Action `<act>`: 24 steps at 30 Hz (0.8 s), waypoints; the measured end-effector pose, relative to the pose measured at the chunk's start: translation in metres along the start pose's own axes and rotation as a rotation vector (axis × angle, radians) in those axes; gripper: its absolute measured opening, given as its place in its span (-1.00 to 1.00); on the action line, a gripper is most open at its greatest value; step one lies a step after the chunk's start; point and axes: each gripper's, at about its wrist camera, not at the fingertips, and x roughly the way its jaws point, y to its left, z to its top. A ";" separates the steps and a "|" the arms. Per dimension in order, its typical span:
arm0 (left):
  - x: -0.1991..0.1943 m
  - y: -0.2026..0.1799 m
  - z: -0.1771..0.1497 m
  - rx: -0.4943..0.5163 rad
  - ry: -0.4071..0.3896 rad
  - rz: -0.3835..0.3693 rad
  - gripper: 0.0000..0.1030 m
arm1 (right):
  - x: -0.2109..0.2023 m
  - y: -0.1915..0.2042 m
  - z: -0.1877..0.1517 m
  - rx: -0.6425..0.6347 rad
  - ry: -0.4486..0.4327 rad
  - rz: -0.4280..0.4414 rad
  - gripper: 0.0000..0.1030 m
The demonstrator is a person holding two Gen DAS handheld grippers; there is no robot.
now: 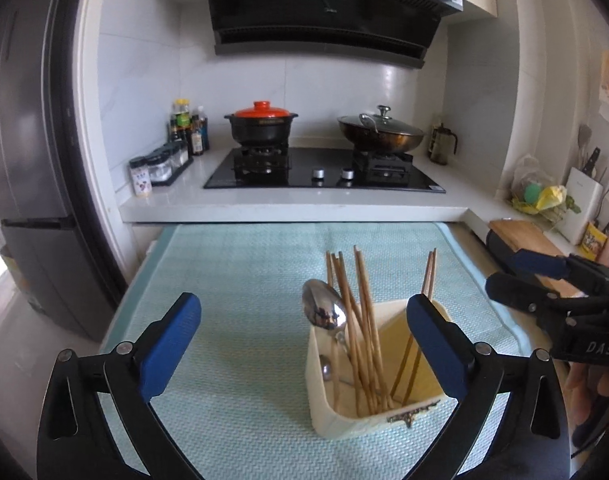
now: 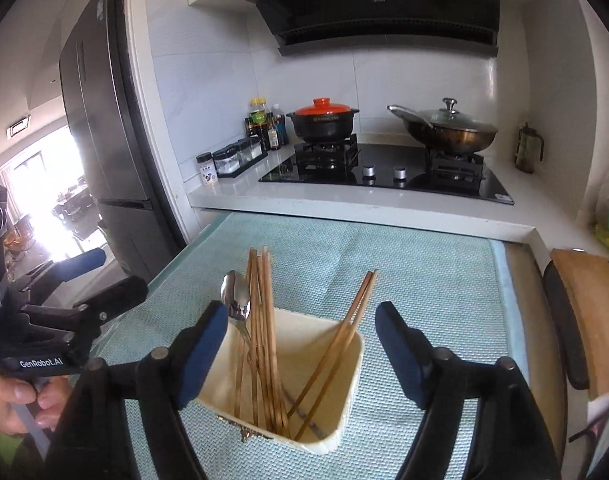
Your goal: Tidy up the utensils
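From the left wrist camera, the left gripper [image 1: 304, 330] stands wide open with nothing between its blue pads. The cream utensil holder [image 1: 374, 408] rests on the pale green mat [image 1: 240, 264] that covers the desk. The gripper's right pad is in front of the holder's right rim; whether they touch cannot be told. Wooden chopsticks [image 1: 358, 320] lean upright inside the holder, with a steel spoon [image 1: 324, 310] at their left (bowl upward). The right gripper [image 1: 516, 276] shows to the holder's right.

From the right wrist camera, the right gripper [image 2: 302, 340] is open, one pad on either side of the holder [image 2: 344, 420], gripping nothing. A chopstick bundle [image 2: 262, 332] and the spoon [image 2: 235, 296] stand at the holder's left, and two more chopsticks lean right. The left gripper [image 2: 104, 276] is left of the holder.
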 end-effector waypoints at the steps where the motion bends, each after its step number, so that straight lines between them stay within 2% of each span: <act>1: -0.012 -0.001 -0.003 0.002 -0.023 0.032 0.99 | -0.013 0.004 -0.002 -0.008 -0.023 -0.010 0.56; 4: -0.051 -0.005 -0.018 0.013 -0.076 0.125 0.99 | -0.056 0.017 -0.009 -0.031 -0.090 -0.032 0.56; 6: -0.075 -0.008 -0.031 0.018 -0.083 0.129 0.99 | -0.085 0.025 -0.016 -0.030 -0.152 -0.037 0.57; 8: -0.098 -0.010 -0.045 0.014 -0.083 0.107 0.99 | -0.114 0.033 -0.027 -0.008 -0.206 -0.028 0.78; 9: -0.108 -0.010 -0.052 0.009 -0.070 0.109 0.99 | -0.125 0.036 -0.032 0.008 -0.212 -0.022 0.81; 12: -0.128 -0.011 -0.073 -0.010 0.027 0.132 0.99 | -0.149 0.048 -0.050 0.029 -0.201 -0.023 0.90; 17: -0.161 -0.015 -0.099 -0.012 0.052 0.132 0.99 | -0.182 0.077 -0.088 0.015 -0.205 -0.083 0.92; 24: -0.198 -0.019 -0.116 -0.020 0.051 0.113 0.99 | -0.211 0.096 -0.118 0.030 -0.173 -0.118 0.93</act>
